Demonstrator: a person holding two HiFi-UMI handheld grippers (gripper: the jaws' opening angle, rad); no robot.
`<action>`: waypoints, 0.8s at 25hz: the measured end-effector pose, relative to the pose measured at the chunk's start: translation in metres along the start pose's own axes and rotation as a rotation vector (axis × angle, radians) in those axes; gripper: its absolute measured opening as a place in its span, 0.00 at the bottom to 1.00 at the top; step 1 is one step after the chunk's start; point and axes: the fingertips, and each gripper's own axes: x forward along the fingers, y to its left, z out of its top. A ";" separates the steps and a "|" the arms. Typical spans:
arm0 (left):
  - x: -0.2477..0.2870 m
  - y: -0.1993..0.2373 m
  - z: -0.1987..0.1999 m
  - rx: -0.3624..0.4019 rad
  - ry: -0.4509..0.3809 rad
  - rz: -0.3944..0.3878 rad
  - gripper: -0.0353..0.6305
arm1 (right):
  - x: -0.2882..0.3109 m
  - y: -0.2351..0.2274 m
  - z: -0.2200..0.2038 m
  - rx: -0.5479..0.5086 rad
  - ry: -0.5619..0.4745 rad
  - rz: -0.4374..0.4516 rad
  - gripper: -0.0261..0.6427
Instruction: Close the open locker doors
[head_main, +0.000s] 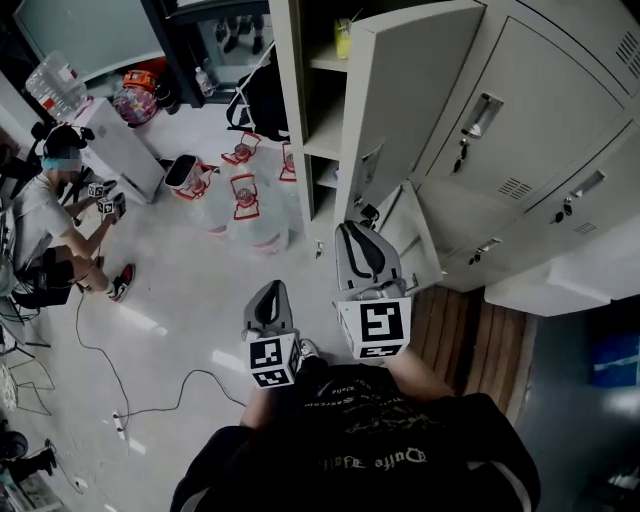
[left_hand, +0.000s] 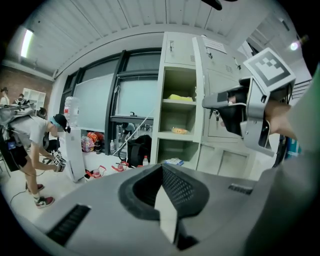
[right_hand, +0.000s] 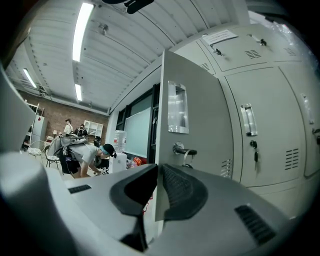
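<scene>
Left gripper (head_main: 270, 290): jaws together, empty, above the floor.
Right gripper (head_main: 355, 235): jaws together, empty, near the door's lower edge.
Floor (head_main: 190, 290): pale, glossy, a cable (head_main: 150, 400) trailing.
Open locker door (head_main: 400, 110): swung out from the shelves.
Beyond: water jugs (head_main: 245, 205), a crouching person (head_main: 50, 205).

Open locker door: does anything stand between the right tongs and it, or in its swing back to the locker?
Nothing visible does. The right tongs face the open door with clear space between. Water jugs stand on the floor left of the locker, apparently outside the door's swing.
</scene>
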 end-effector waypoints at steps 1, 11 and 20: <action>0.002 0.004 0.001 0.003 -0.001 -0.013 0.06 | 0.004 0.002 0.000 -0.002 0.001 -0.012 0.10; 0.016 0.038 0.015 0.029 -0.024 -0.149 0.06 | 0.041 0.014 0.002 -0.056 0.029 -0.093 0.09; 0.022 0.048 0.023 0.010 -0.050 -0.184 0.06 | 0.071 0.018 0.003 -0.107 0.058 -0.106 0.09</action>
